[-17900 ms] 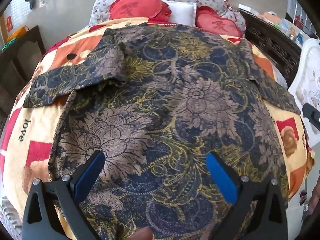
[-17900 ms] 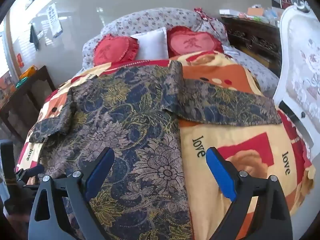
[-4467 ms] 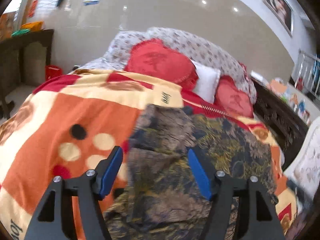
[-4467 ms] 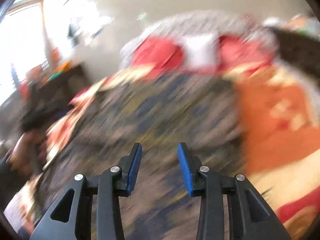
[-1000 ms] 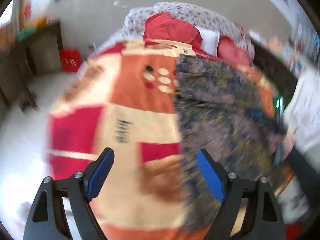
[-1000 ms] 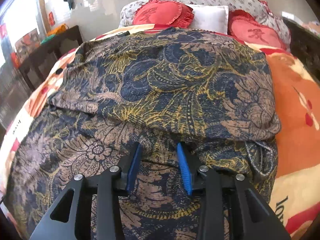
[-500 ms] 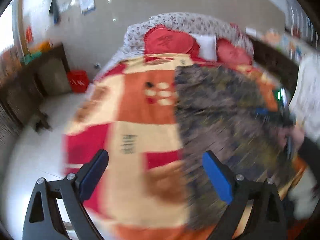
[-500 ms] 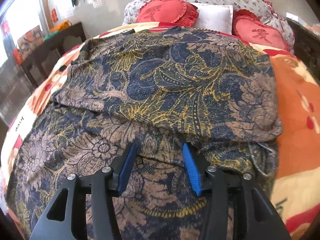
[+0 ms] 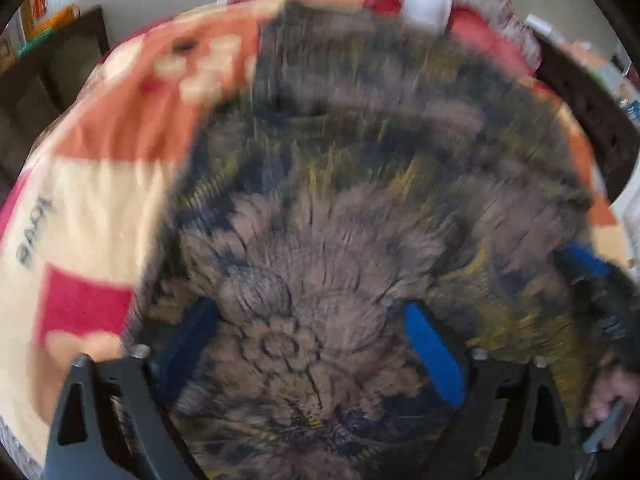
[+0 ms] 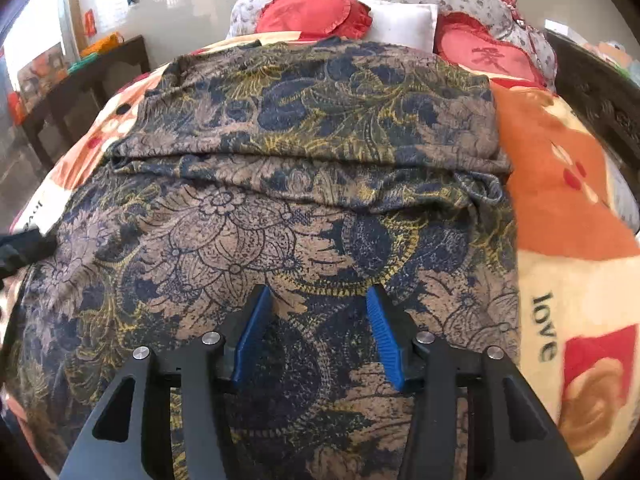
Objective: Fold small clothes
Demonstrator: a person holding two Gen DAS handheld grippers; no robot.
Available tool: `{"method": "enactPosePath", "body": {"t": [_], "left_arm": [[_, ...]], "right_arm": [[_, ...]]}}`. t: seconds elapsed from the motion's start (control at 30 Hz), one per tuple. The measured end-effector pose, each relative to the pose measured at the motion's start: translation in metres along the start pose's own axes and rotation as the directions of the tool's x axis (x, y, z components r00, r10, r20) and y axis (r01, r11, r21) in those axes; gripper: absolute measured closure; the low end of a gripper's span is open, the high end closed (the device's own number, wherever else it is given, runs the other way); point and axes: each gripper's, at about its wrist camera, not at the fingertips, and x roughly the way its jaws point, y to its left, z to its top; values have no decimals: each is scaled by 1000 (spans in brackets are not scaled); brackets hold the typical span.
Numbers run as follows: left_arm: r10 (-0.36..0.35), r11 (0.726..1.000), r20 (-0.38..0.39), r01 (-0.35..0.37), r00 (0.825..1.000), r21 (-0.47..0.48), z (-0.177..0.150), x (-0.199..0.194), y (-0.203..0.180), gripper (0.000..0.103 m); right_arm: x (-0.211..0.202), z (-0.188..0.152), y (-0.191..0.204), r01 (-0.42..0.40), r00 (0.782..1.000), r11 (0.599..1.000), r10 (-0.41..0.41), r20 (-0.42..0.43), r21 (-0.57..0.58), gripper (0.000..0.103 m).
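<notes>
A dark blue, tan and gold floral garment (image 10: 320, 184) lies spread on the bed, its upper part doubled over along a crease across the middle. My right gripper (image 10: 318, 336) hovers over the near part of the cloth. Its jaws are opening and nothing is pinched between the blue pads (image 10: 252, 332). The left wrist view is blurred by motion. There the garment (image 9: 320, 240) fills the centre and my left gripper (image 9: 312, 344) hangs just above it. Its jaws are opening very wide and are empty. The right gripper (image 9: 580, 260) shows at that view's right edge.
An orange, cream and red blanket (image 10: 568, 216) covers the bed. Two red heart pillows (image 10: 312, 16) and a white pillow (image 10: 404, 24) sit at the head. Dark wooden furniture stands on the left (image 10: 92, 76) and right (image 10: 592, 92). A hand (image 9: 612, 384) is at the lower right.
My left gripper has swung from over the bare blanket to low above the garment's near part, and its jaws have widened. The right gripper's jaws have spread apart over the cloth.
</notes>
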Motion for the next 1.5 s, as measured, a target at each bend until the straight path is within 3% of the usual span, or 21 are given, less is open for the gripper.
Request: {"method": "enactPosePath", "body": {"t": [0.07, 0.33, 1.5], "left_arm": [[29, 1000, 33, -29, 999, 6, -6, -1, -4, 0], [22, 1000, 59, -22, 998, -10, -12, -3, 1, 0], [19, 1000, 71, -18, 997, -8, -14, -5, 2, 0]], "right_arm": [[1, 0, 0, -3, 1000, 1000, 3, -2, -1, 59], [3, 1, 1, -20, 1000, 1000, 20, 4, 1, 54], [1, 0, 1, -27, 1000, 1000, 27, 10, 6, 51]]}}
